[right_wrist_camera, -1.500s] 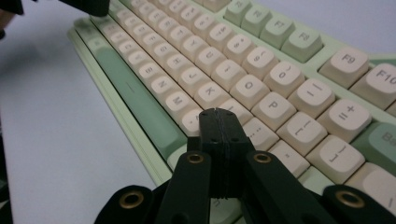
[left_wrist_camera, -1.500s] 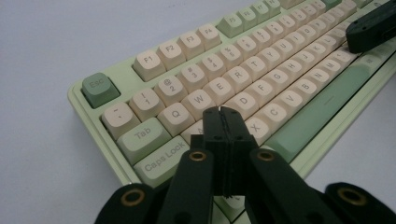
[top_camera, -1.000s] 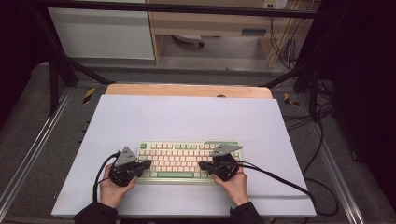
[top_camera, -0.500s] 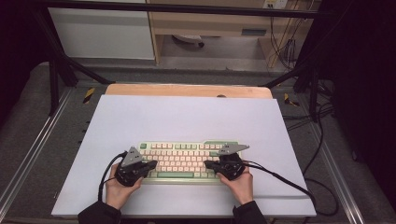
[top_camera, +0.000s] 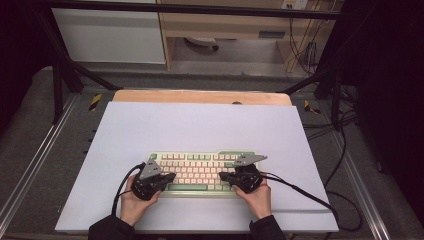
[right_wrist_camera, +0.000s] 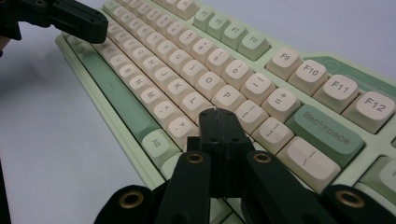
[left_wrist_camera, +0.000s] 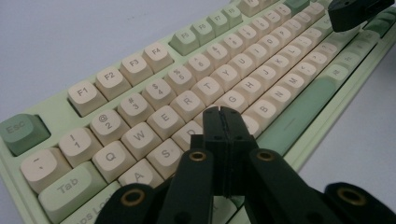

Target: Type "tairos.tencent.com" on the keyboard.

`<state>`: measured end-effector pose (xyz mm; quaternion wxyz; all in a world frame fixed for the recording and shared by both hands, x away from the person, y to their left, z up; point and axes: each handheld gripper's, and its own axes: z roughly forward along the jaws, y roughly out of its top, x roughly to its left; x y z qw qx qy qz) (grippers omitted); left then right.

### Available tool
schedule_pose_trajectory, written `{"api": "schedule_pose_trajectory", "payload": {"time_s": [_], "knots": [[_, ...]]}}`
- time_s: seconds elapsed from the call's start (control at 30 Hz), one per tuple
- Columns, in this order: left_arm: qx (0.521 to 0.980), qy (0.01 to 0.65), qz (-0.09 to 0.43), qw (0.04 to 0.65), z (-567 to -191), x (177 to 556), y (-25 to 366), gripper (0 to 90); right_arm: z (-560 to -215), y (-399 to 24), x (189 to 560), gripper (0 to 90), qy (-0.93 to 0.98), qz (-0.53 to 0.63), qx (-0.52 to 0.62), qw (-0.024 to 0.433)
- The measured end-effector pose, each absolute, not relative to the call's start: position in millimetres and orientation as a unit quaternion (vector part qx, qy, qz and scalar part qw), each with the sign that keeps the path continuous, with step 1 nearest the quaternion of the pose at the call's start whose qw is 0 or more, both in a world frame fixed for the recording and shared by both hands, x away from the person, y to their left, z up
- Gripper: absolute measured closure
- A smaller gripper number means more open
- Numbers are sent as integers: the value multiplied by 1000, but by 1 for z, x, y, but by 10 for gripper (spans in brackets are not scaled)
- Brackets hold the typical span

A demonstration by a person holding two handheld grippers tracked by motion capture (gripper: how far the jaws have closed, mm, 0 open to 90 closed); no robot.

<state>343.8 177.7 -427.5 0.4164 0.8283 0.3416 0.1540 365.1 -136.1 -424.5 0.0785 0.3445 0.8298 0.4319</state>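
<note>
The keyboard point(top_camera: 202, 171) lay flat on the white worktop point(top_camera: 200, 125), near its front edge and roughly centred between the person's 2 hands. It was a pale green case carrying cream keycaps, with darker green caps for Esc, the space bar and Backspace.

The left gripper point(top_camera: 167, 178) hung over the left letter keys with its fingers point(left_wrist_camera: 212, 126) pressed together and nothing between them; in the left gripper view the closed tip stood above the keys around D and F, though whether it actually touched a cap was hard to tell from that angle. The right gripper point(top_camera: 223, 176) mirrored it over the right end, its fingers point(right_wrist_camera: 210, 126) likewise closed on nothing, the tip poised near the punctuation keys just below P and L.

As a thing to handle, the keyboard looked rigid and moderately heavy for its size, a solid slab that would not flex. The keycaps were smooth, slightly dished plastic, so a closed tip would sit best on the middle of a cap; landing on an edge could slide it onto a neighbour. Each key probably gave way under a light push, so little force was called for, and hard jabs risked popping a cap loose. If the whole board had to be shifted, the bare case rim at the 2 short ends offered the firmest hold, rather than any of the caps.
</note>
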Motion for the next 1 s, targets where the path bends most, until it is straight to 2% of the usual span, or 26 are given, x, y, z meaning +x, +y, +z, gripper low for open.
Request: {"api": "schedule_pose_trajectory", "payload": {"time_s": [1.0], "knots": [[836, 336, 146, 408, -436, 344, 170, 897, -424, -136, 365, 900, 830, 432, 344, 78]]}}
